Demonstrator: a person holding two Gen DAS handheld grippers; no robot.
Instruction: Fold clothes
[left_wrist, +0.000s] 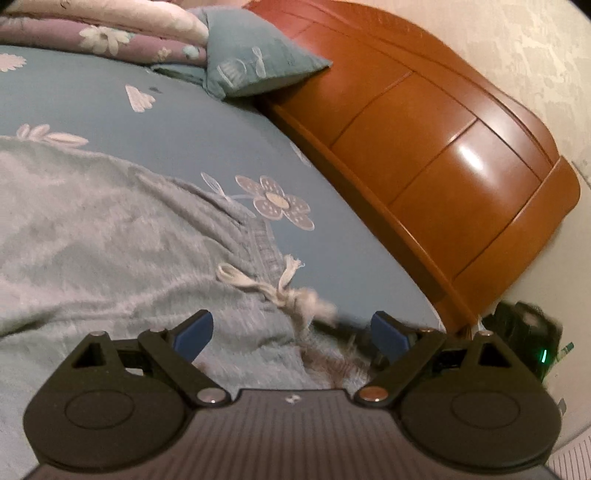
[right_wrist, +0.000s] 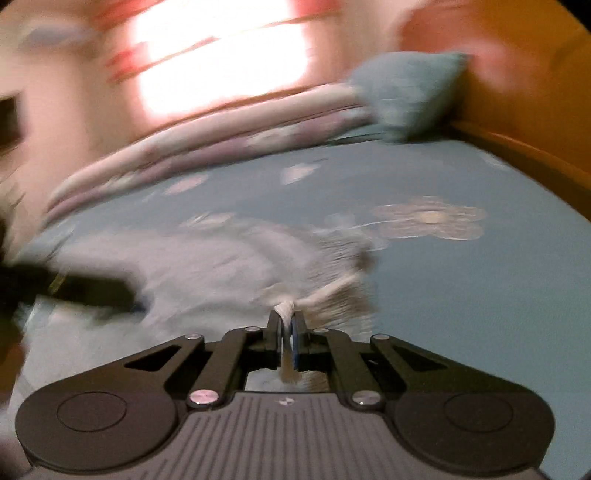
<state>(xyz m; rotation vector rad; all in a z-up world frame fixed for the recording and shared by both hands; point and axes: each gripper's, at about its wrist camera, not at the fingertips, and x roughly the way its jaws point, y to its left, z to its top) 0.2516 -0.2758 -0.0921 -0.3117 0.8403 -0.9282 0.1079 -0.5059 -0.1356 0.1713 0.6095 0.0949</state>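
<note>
Garment (left_wrist: 110, 236), pale grey-green, lies on bed (left_wrist: 184, 122). Left hand-held gripper (left_wrist: 291, 334) gapes wide over drawstring (left_wrist: 280, 291); right hand-held gripper (right_wrist: 287, 328), blurred, pinches white cord. Headboard (left_wrist: 443, 147) sharp only in left view.

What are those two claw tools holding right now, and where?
The right gripper pinches the white drawstring cord of the pale grey-green fuzzy garment, close to its knot. The left gripper holds nothing; its fingers stand apart.

Right-wrist view motion-smeared: dark shape (right_wrist: 74, 288) at left edge unidentifiable, cut off.
</note>
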